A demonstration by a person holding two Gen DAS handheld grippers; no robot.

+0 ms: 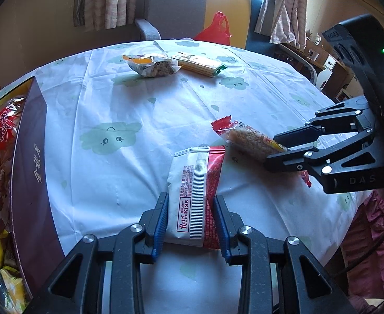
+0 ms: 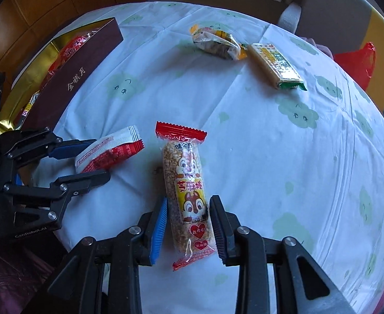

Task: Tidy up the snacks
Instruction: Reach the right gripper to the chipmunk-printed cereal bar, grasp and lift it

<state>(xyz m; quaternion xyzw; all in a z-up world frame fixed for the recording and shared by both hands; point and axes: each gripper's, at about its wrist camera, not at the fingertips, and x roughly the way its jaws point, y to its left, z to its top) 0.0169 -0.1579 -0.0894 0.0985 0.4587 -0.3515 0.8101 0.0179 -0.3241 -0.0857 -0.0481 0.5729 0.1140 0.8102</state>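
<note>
- My left gripper [image 1: 190, 225] is clamped on a white-and-red wafer packet [image 1: 195, 193]; both blue pads press its long sides, the jaws nearly as narrow as they go. The packet points away from me, low over the table.
- My right gripper [image 2: 188, 225] has a clear sesame-stick packet [image 2: 188, 191] with a cartoon squirrel between its fingers. The left pad touches the wrapper; I cannot tell whether the right pad does, so I cannot say if it is gripped.
- The two packets lie near each other at the near middle of the table, the sesame stick just right of the wafer.
- At the table's left edge stands an open maroon gift box [image 1: 32, 141] with a gold lining. In it lie several snack packets [image 1: 0, 136], red and yellow wrappers, piled loosely.
- At the far side lie two more snacks, touching: a crumpled clear packet with orange print [image 1: 151, 65] and, to its right, a long green-ended wafer bar [image 1: 198, 65].
- Everything rests on a white tablecloth [image 1: 129, 99] printed with pale green clouds.
- Beyond the table, a grey chair [image 1: 173, 7] holds a red plastic bag [image 1: 215, 30].
</note>
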